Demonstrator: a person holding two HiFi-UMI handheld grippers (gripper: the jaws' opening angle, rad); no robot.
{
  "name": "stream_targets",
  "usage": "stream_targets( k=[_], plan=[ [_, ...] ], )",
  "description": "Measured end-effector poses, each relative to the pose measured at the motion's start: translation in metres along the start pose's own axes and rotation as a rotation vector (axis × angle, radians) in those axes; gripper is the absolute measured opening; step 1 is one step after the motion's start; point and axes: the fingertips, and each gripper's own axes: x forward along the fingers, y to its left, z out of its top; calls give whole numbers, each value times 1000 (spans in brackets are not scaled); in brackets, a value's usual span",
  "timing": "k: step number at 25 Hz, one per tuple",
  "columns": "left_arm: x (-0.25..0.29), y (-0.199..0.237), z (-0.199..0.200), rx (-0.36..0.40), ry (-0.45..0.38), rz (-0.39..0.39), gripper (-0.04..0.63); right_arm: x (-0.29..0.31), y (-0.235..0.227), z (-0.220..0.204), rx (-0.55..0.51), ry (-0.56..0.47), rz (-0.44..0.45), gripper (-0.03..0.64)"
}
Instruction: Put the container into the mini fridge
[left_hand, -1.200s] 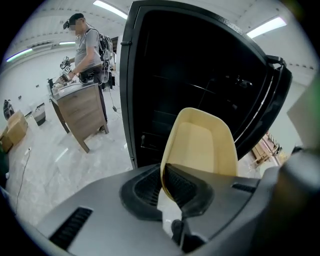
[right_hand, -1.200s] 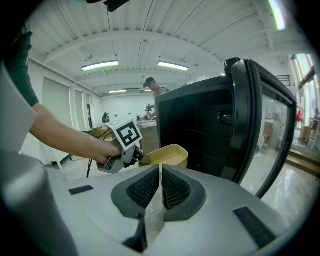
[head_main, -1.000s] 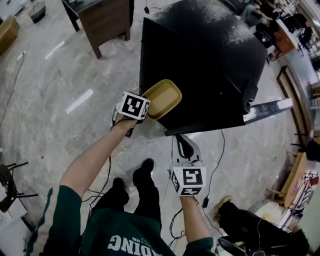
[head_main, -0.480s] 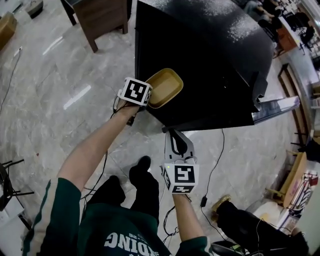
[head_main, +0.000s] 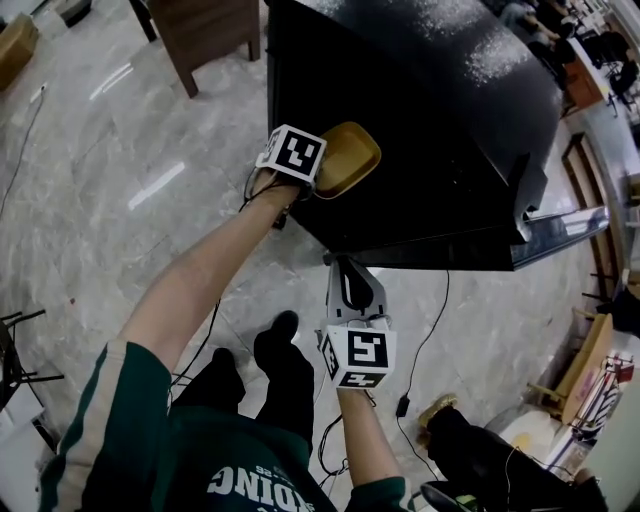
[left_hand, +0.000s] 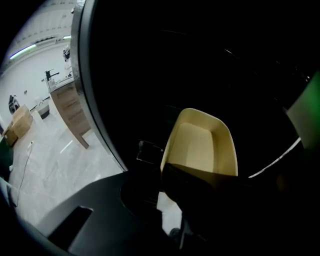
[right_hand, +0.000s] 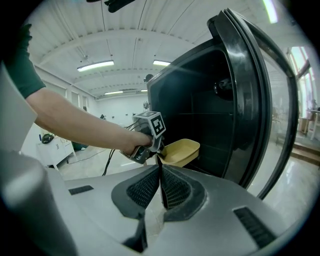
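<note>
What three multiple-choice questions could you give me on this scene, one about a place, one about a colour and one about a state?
1. Where is the container?
A. on the floor
B. at the mini fridge's open front, in the left tongs
C. on top of the fridge

2. What colour is the container?
A. blue
B. yellow
C. white

3. How are the right tongs?
A. shut on the container
B. wide open
C. shut and empty

Answers: 1 B, the right gripper view shows it held at the opening; 2 B, its walls look yellow in every view; 3 C, their jaws meet with nothing between.
</note>
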Motion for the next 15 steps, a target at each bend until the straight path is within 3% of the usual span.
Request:
stream_targets(
  k=[5,10,15],
  plan=[
    [10,-5,4,-110,46,-35,25,2,-1,-4,23,2,4,37],
    [14,-9,18,-99,43,-10,26,2,-5,-10,39,14,-2,37],
    [21,-18,30,-181,19,-46,52,1,-6,-14,49,22,-4,37]
  ],
)
